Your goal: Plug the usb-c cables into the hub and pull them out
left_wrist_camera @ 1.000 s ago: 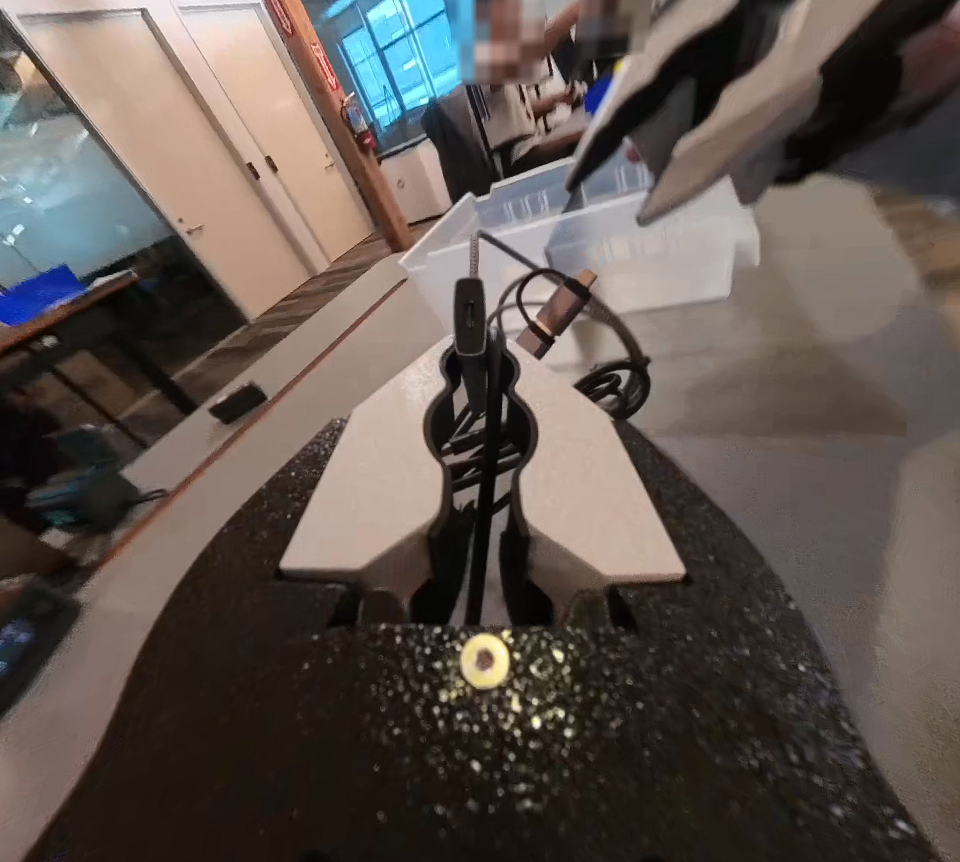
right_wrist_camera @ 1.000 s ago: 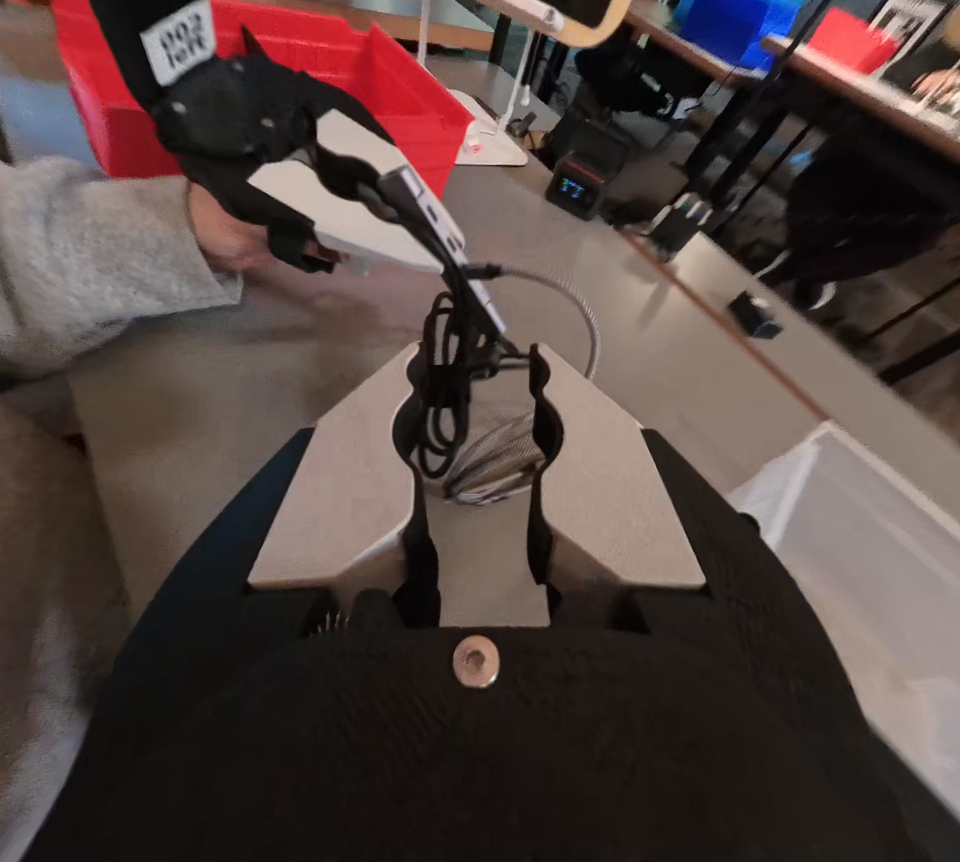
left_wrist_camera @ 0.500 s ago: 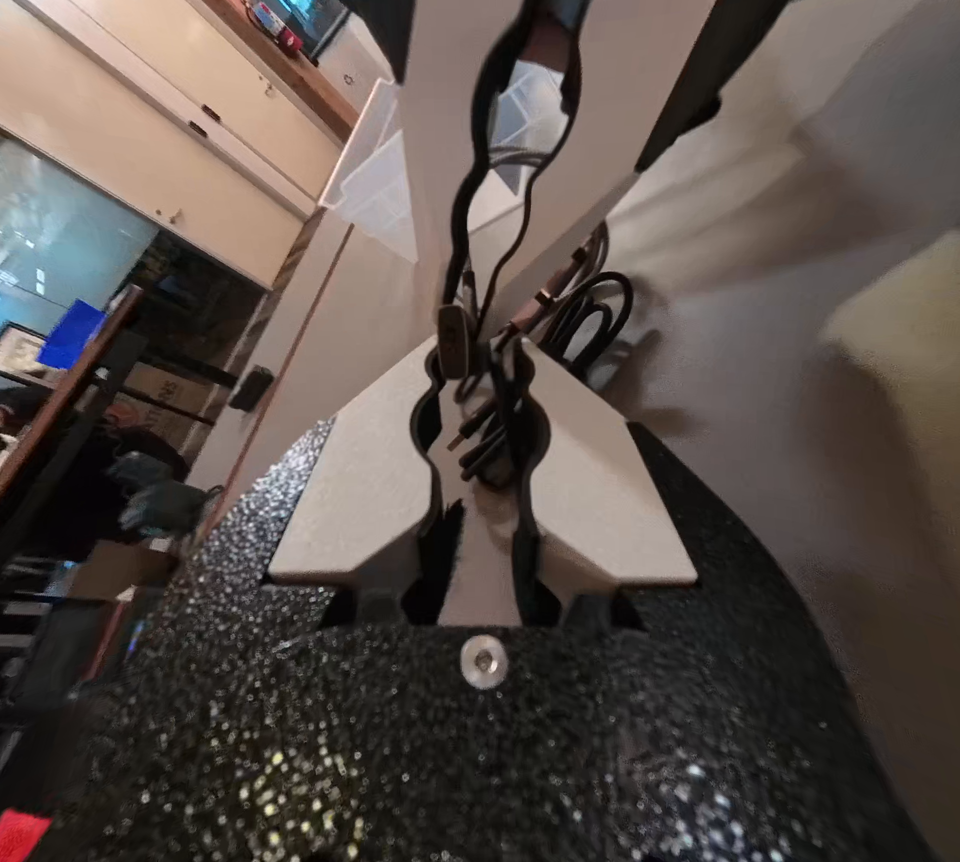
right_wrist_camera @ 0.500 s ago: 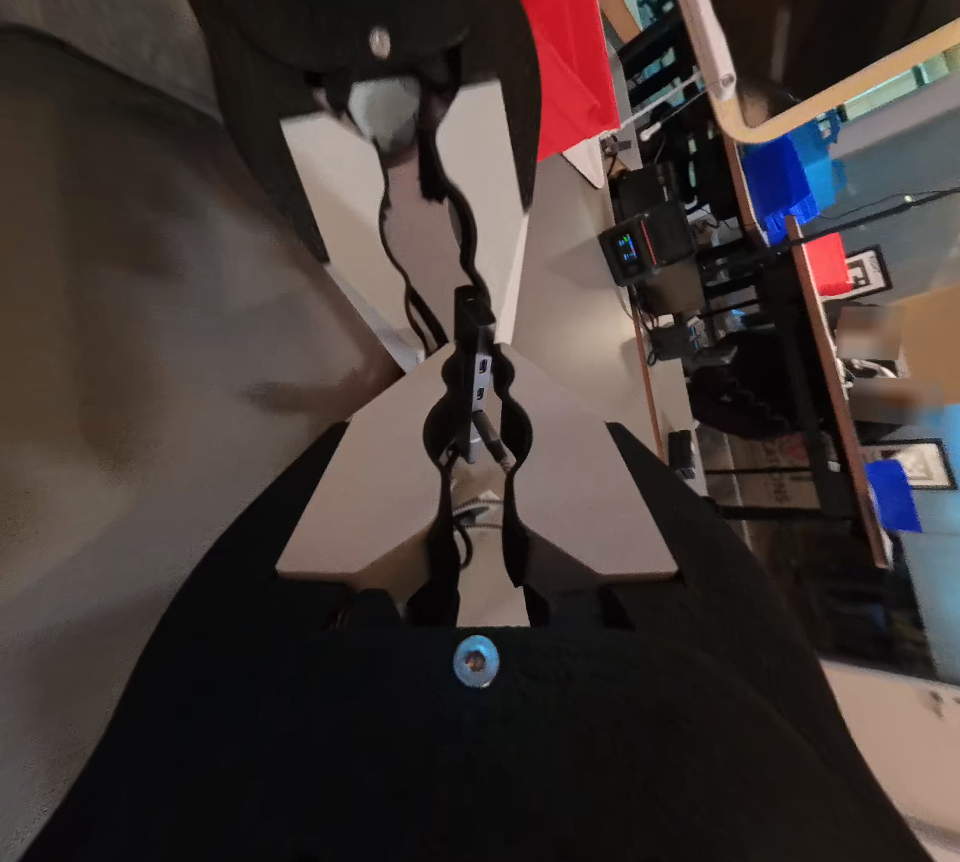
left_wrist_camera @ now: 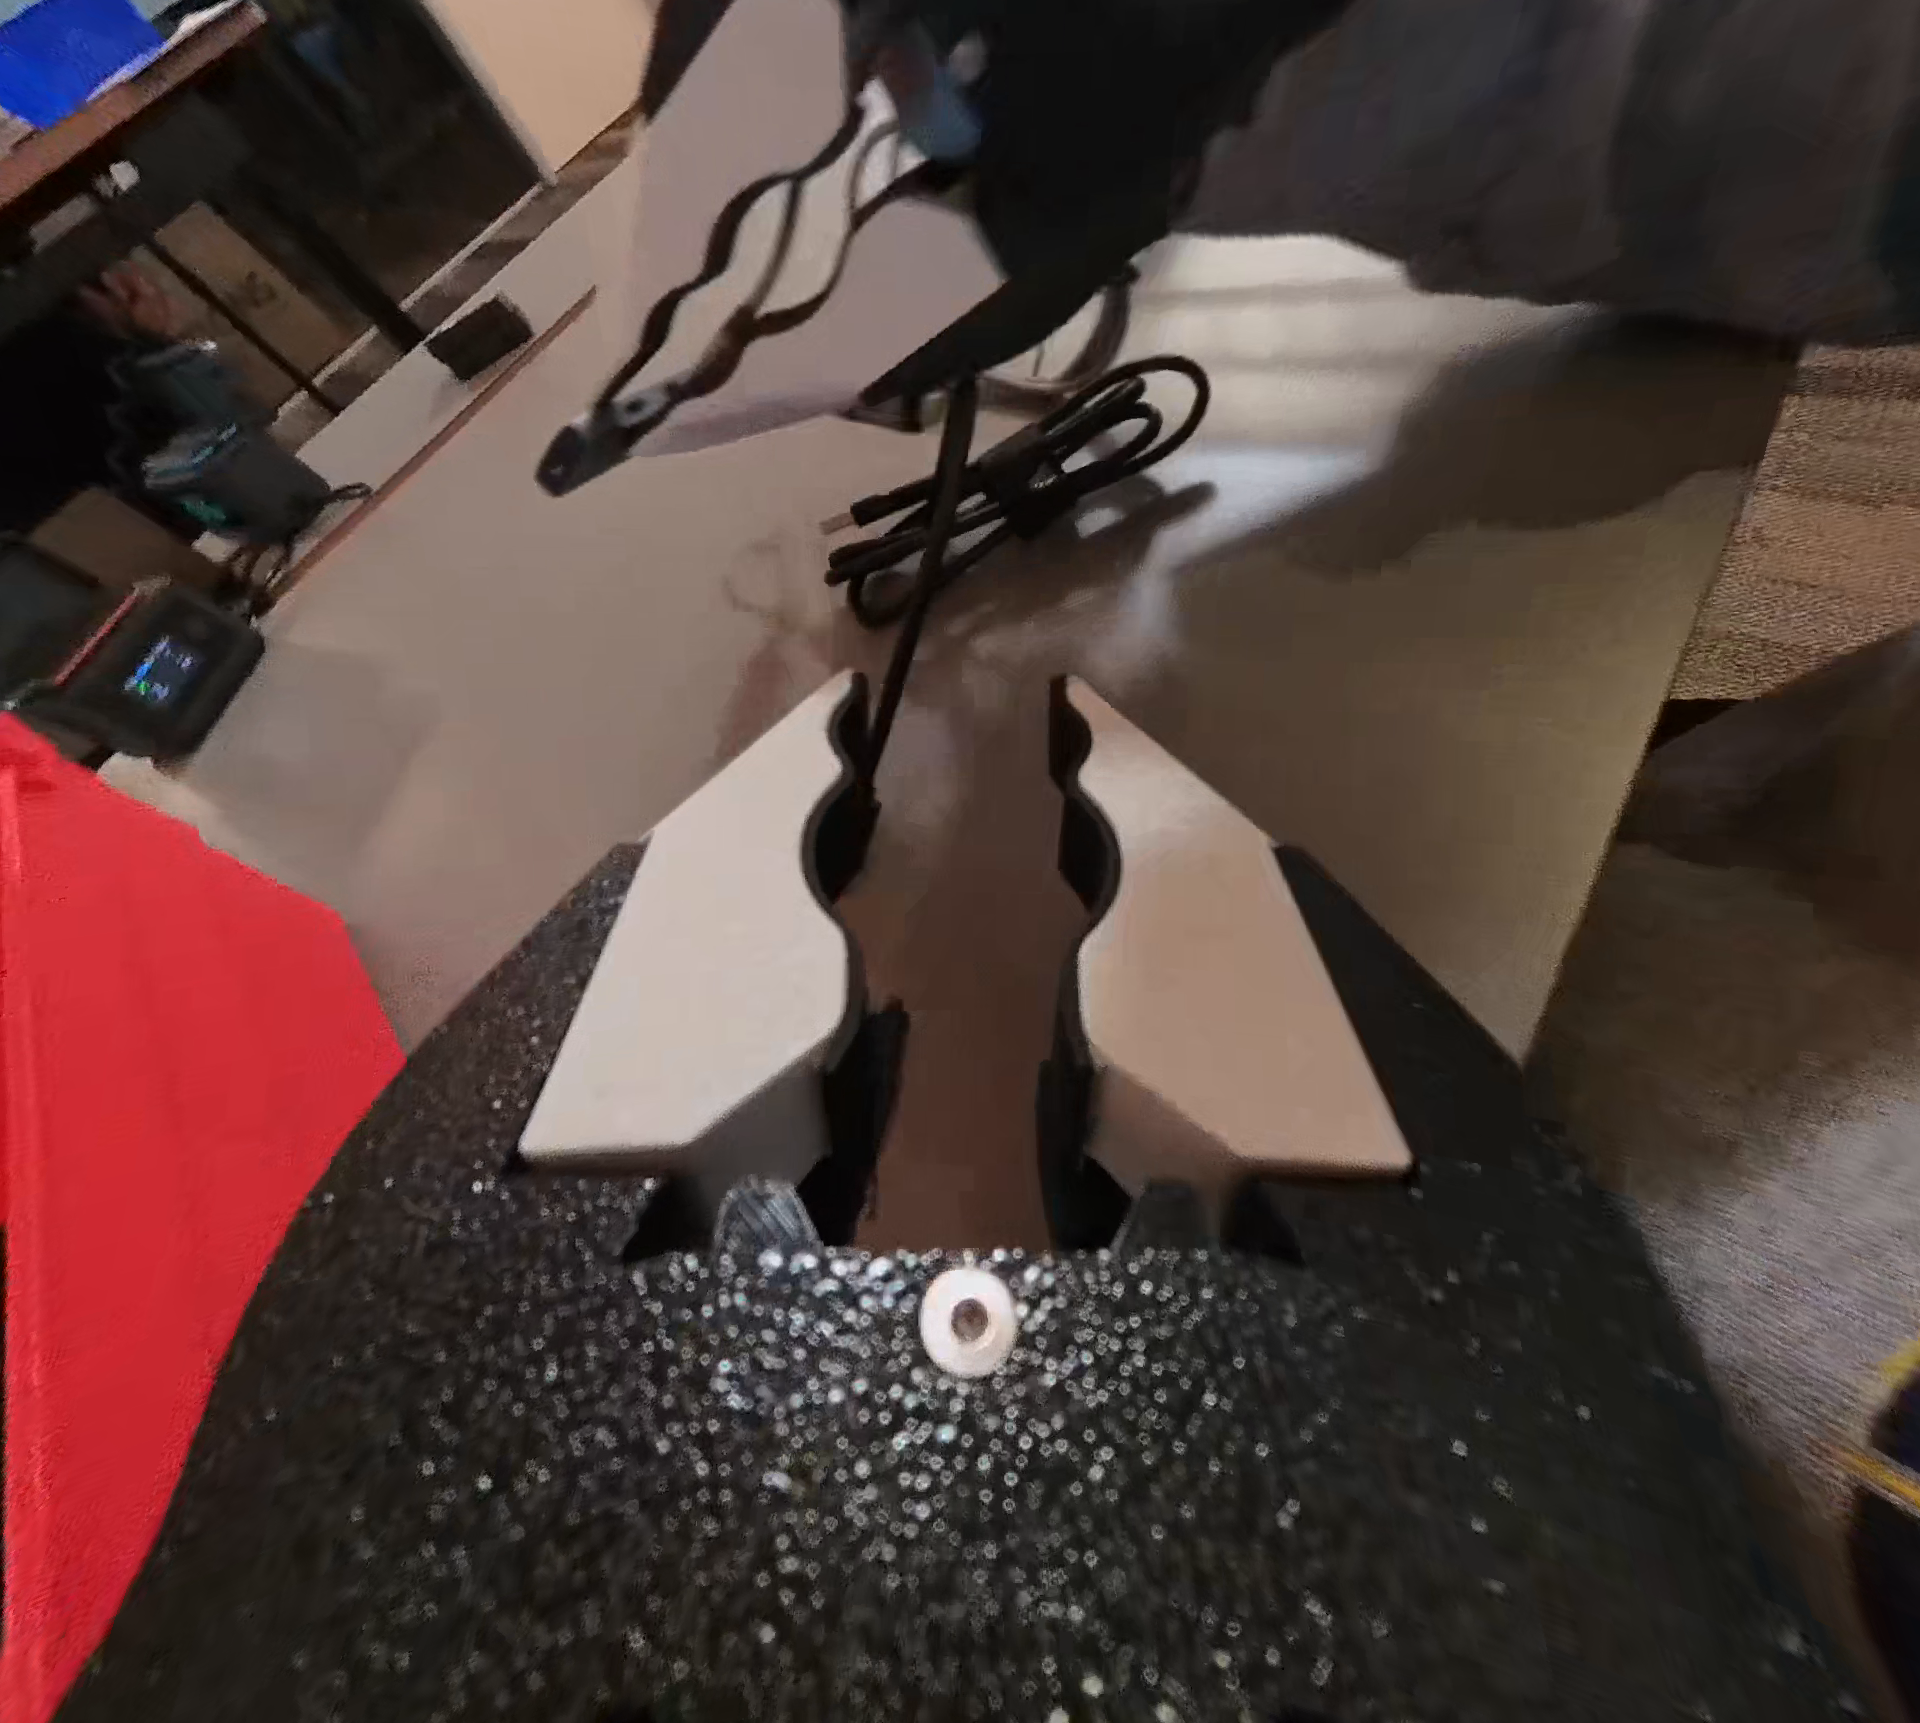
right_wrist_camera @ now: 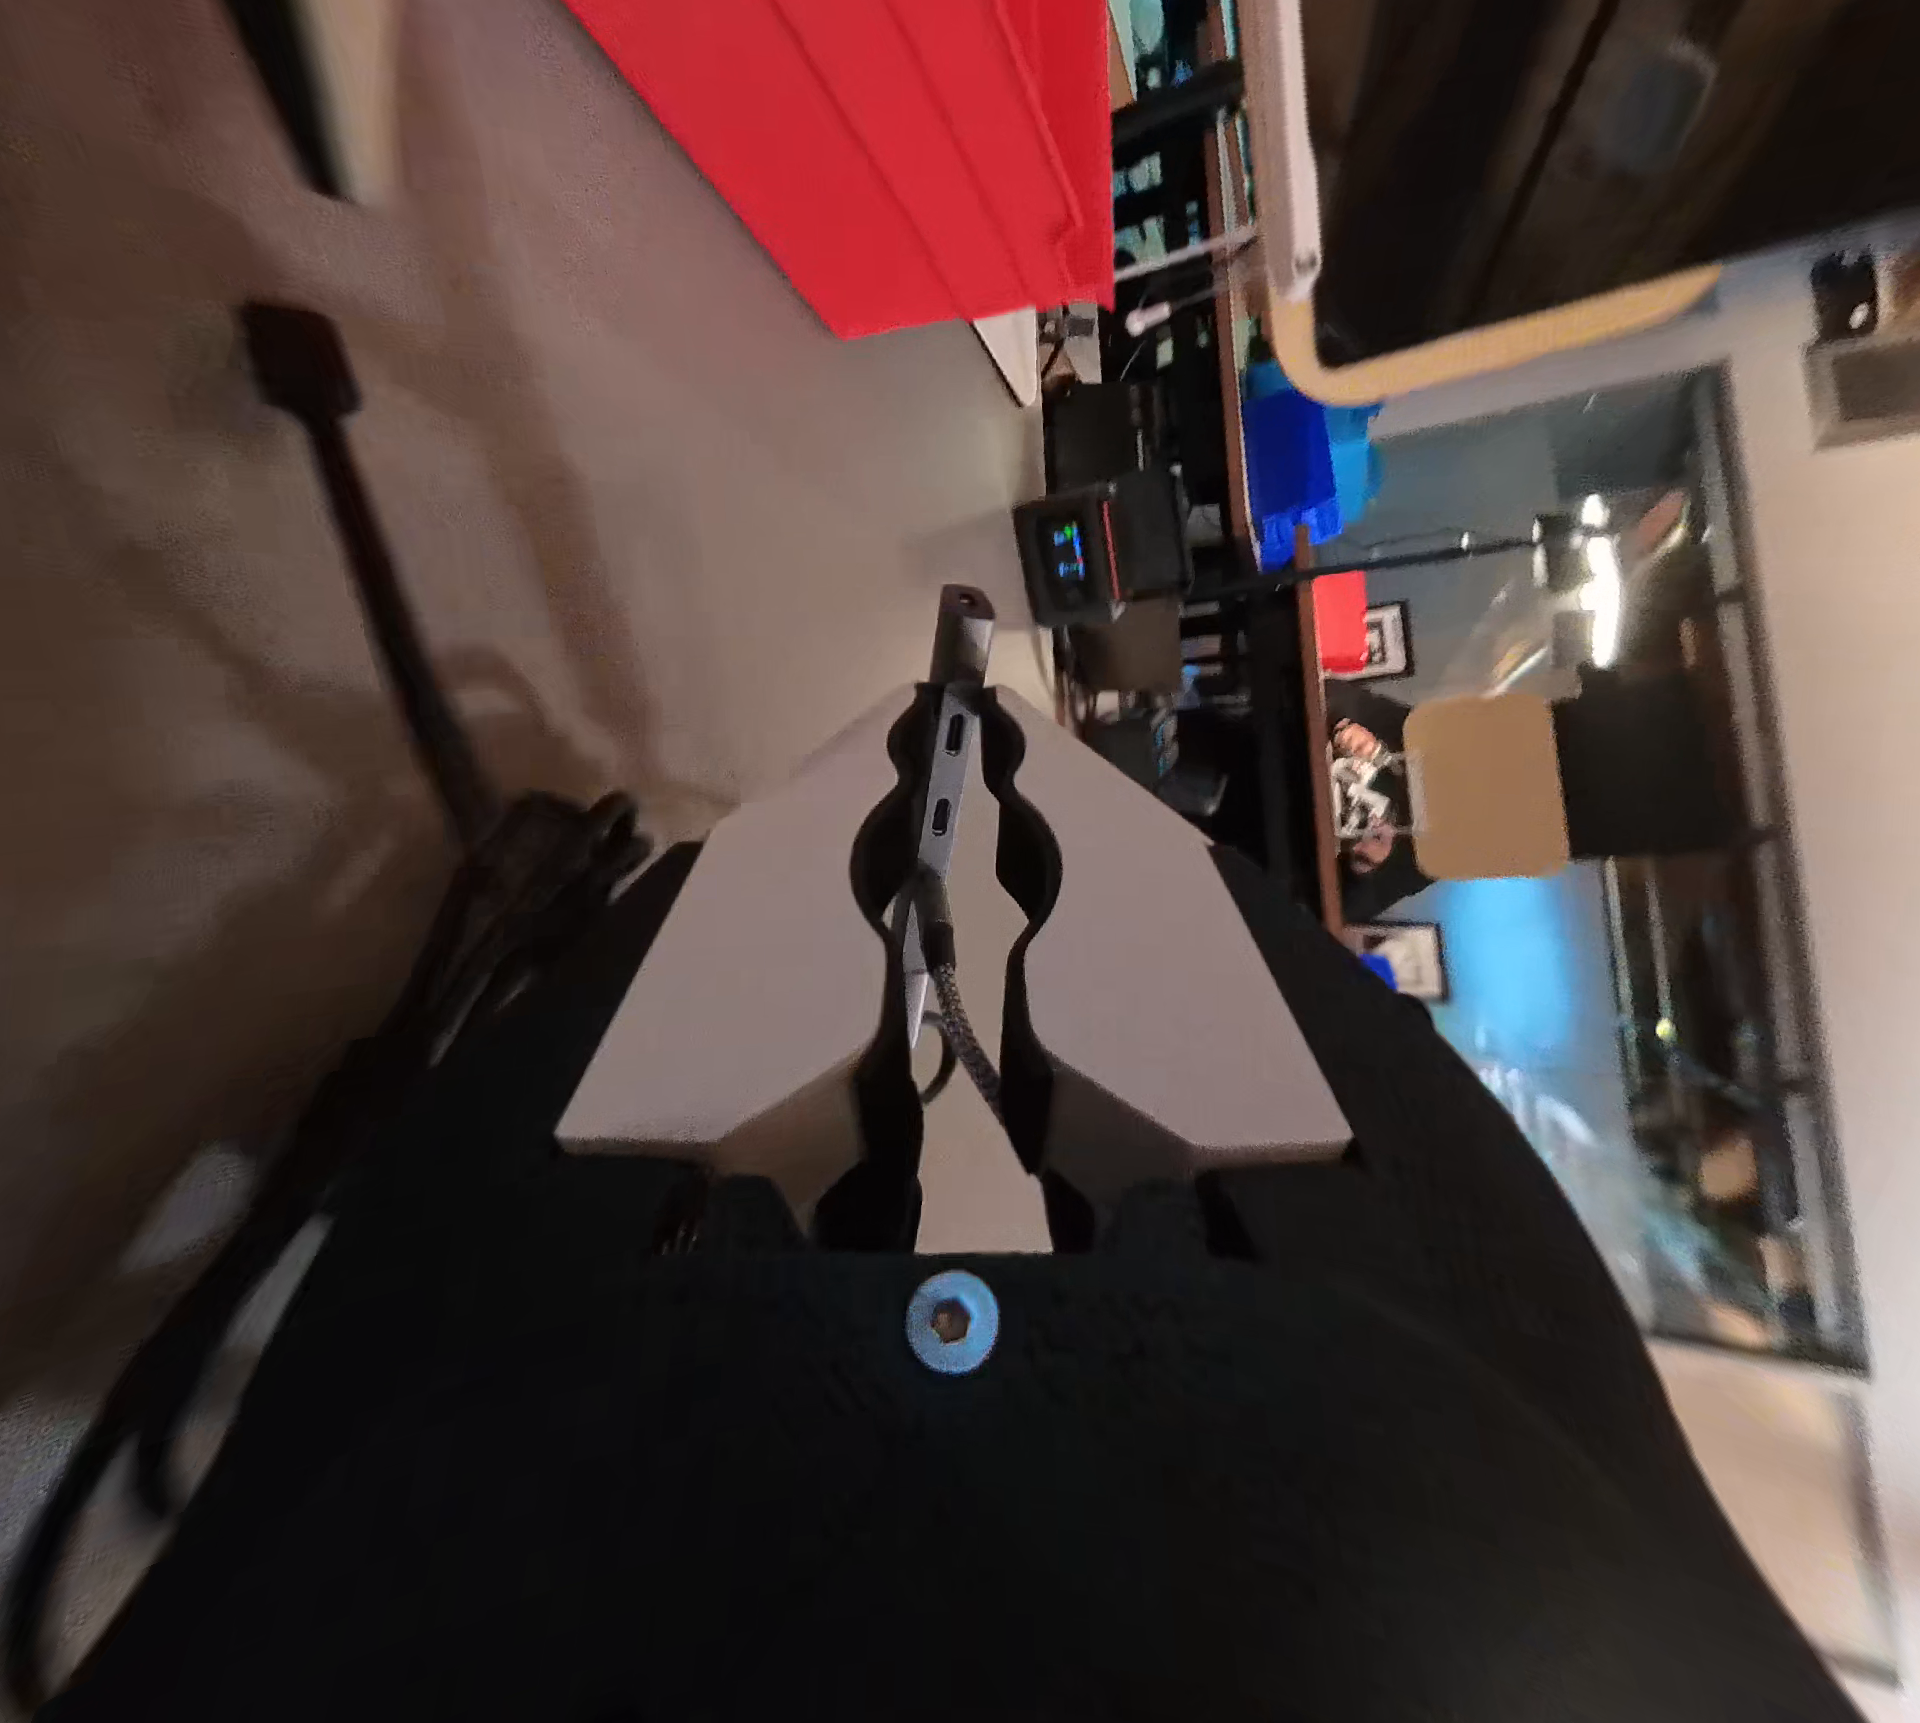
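Observation:
My right gripper point(right_wrist_camera: 956, 707) is shut on the slim grey hub point(right_wrist_camera: 961, 634), whose tip pokes out past the fingertips. A braided cable point(right_wrist_camera: 961, 1008) is plugged into the hub's near end, between the fingers. In the left wrist view the right gripper point(left_wrist_camera: 613, 426) hangs over the table with the hub point(left_wrist_camera: 582, 452) in its tips. My left gripper point(left_wrist_camera: 951, 697) is open and holds nothing. A thin black cable point(left_wrist_camera: 920, 613) runs past its left finger up toward the right gripper. A coiled black cable point(left_wrist_camera: 1029, 468) lies on the table beyond.
A red bin point(left_wrist_camera: 135, 998) stands close on the left and also shows in the right wrist view point(right_wrist_camera: 831, 42). A small black device with a lit screen point(left_wrist_camera: 156, 676) sits at the table's far edge. The table's edge point(left_wrist_camera: 1662, 738) runs on the right. A grey sleeve point(left_wrist_camera: 1662, 11) is above. The left gripper's tips are roughly 12 centimeters from the right gripper's.
The hub has passed from my left gripper to my right. The left gripper has opened and drawn back. The right gripper has closed on the hub and tilted sideways.

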Demonstrator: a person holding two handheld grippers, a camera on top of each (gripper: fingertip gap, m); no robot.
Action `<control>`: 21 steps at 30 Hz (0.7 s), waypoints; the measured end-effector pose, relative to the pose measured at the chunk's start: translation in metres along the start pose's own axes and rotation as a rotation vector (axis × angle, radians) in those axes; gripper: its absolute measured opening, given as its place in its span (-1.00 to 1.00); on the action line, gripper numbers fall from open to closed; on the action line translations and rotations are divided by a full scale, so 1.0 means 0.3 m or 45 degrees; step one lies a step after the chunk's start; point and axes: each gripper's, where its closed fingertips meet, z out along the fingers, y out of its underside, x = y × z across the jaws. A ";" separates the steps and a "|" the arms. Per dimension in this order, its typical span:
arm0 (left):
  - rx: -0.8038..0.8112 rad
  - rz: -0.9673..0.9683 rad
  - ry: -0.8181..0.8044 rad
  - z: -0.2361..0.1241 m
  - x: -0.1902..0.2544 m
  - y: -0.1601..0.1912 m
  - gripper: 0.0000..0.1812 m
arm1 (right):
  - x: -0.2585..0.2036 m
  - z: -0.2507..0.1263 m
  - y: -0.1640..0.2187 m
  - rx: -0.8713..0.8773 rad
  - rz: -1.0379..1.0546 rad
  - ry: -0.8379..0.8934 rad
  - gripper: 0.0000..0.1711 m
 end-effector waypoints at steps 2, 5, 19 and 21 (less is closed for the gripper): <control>-0.040 0.005 -0.048 -0.021 -0.003 0.005 -0.67 | -0.010 0.077 -0.021 0.044 -0.077 -0.024 -0.91; -0.068 0.034 -0.145 -0.043 -0.036 0.007 -0.70 | -0.063 0.175 -0.037 0.085 -0.118 -0.143 -0.91; -0.023 0.020 -0.182 -0.085 -0.076 0.029 -0.68 | -0.080 0.073 0.044 -0.111 0.621 -0.666 -0.55; -0.013 0.047 -0.202 -0.090 -0.084 0.018 -0.68 | -0.092 -0.021 -0.075 0.077 0.925 -0.882 -0.51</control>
